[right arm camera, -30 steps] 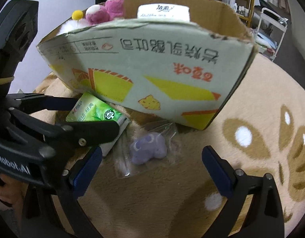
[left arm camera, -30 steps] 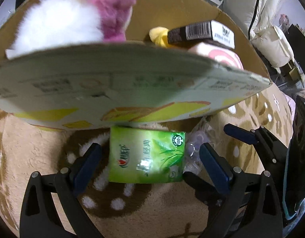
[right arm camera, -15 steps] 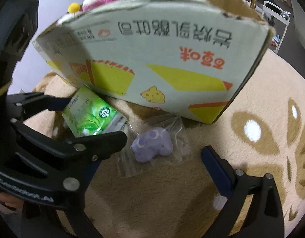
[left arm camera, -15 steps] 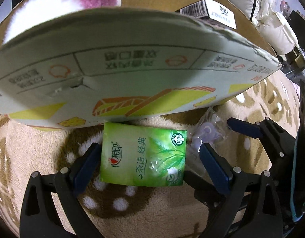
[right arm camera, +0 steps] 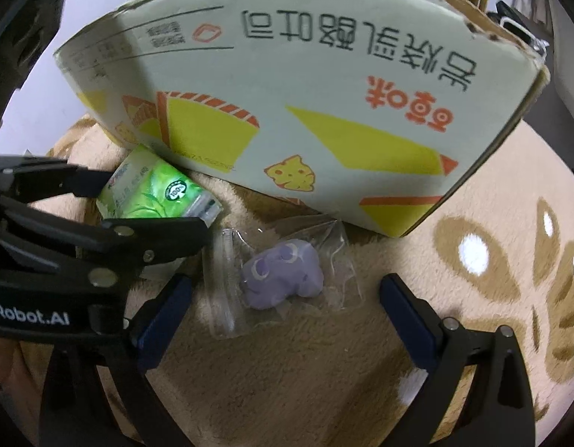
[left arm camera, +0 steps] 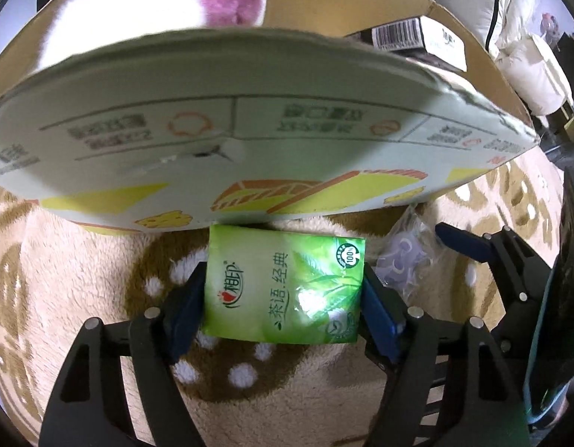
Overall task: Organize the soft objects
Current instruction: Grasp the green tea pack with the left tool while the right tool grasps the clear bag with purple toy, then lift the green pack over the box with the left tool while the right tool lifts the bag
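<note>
Now the big cardboard box (right arm camera: 298, 85) fills the back of both views, standing on the plush rug (right arm camera: 324, 372) with its top open, and plush toys (left arm camera: 227, 0) poke above its rim, so it looks like the bin where the soft things go. Just in front of its wall lies the green tissue pack (left arm camera: 285, 290), and the left gripper (left arm camera: 285, 298) has its blue pads pressed against both short sides, pinching the pack flat on the rug, likely for a lift over the wall. Right beside it sits the little purple toy in a clear bag (right arm camera: 283, 275), and the right gripper (right arm camera: 283, 313) is spread wide around it, touching nothing, apparently lined up for its own grab.
</note>
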Available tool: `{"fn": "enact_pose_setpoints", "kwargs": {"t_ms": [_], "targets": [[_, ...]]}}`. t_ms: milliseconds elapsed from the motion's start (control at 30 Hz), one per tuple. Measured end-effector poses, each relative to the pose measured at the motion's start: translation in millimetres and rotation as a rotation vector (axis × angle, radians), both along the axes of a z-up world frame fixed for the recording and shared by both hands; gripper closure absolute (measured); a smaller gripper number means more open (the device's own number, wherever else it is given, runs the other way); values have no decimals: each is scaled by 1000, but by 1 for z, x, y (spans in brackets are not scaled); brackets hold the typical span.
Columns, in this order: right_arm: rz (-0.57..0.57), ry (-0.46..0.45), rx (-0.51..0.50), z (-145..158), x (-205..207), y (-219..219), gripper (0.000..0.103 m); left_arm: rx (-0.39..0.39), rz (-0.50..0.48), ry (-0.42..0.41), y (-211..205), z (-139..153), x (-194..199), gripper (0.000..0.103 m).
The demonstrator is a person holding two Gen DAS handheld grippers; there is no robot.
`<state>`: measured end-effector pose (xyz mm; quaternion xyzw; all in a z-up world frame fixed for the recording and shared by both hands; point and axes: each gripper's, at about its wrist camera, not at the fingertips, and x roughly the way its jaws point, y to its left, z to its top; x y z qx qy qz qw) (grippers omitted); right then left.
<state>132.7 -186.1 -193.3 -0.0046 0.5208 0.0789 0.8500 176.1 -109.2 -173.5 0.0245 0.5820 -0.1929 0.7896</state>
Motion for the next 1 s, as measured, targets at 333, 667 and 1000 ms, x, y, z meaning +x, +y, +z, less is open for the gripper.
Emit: {"fn": "enact_pose_setpoints", "kwargs": {"t_ms": [333,667,1000], "targets": [[-57,25,-51,1,-1,2,27,38,31,-15,18,10,-11,28],[-90,34,-26,7,-9,-1,37,33,121,-19,51,21,-18,28],[-137,27,111,23,-18,-36,38,138,156,-136,55,46,-41,28]]}}
